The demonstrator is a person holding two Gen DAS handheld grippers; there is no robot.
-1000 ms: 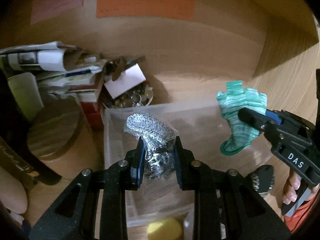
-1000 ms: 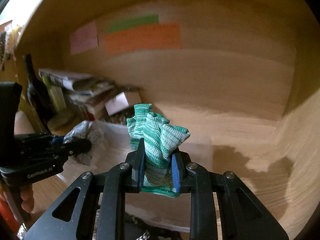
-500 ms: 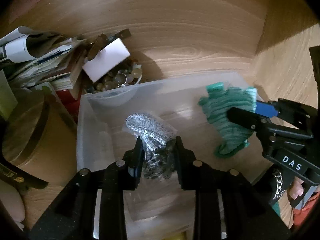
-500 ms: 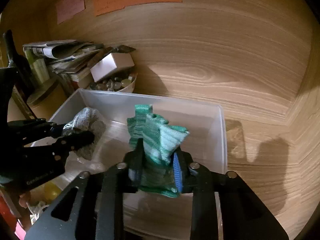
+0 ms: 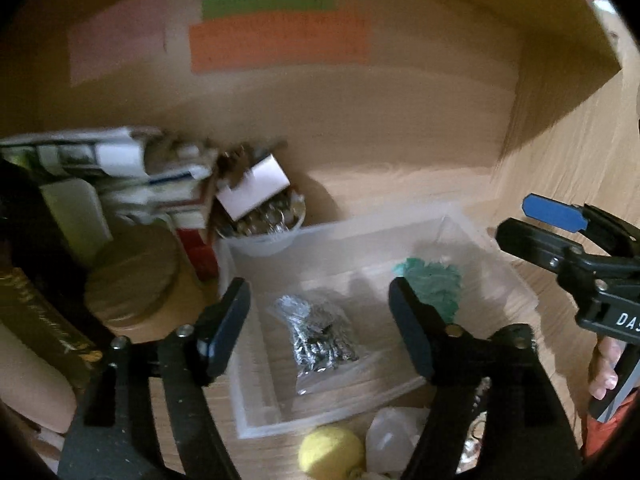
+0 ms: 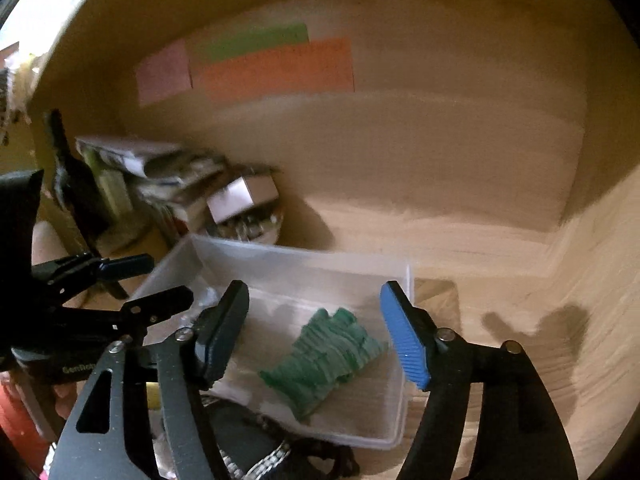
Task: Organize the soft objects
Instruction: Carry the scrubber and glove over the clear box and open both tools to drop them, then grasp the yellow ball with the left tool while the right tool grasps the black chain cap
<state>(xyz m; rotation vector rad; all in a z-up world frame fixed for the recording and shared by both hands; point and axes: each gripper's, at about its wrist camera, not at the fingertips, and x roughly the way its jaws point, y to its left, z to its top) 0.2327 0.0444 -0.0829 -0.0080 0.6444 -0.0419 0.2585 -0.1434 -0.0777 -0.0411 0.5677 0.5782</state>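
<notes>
Clear, smooth plastic bin (image 5: 508, 276) on a matt wood-grain desk (image 6: 500, 248); inside, a ribbed green knit cloth (image 6: 324, 356) and a glinting metallic scrubber (image 5: 320, 332).

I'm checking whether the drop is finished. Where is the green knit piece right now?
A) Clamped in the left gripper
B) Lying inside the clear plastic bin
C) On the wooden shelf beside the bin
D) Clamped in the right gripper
B: the green knit piece lies on the floor of the clear plastic bin, below the open right gripper.
</notes>
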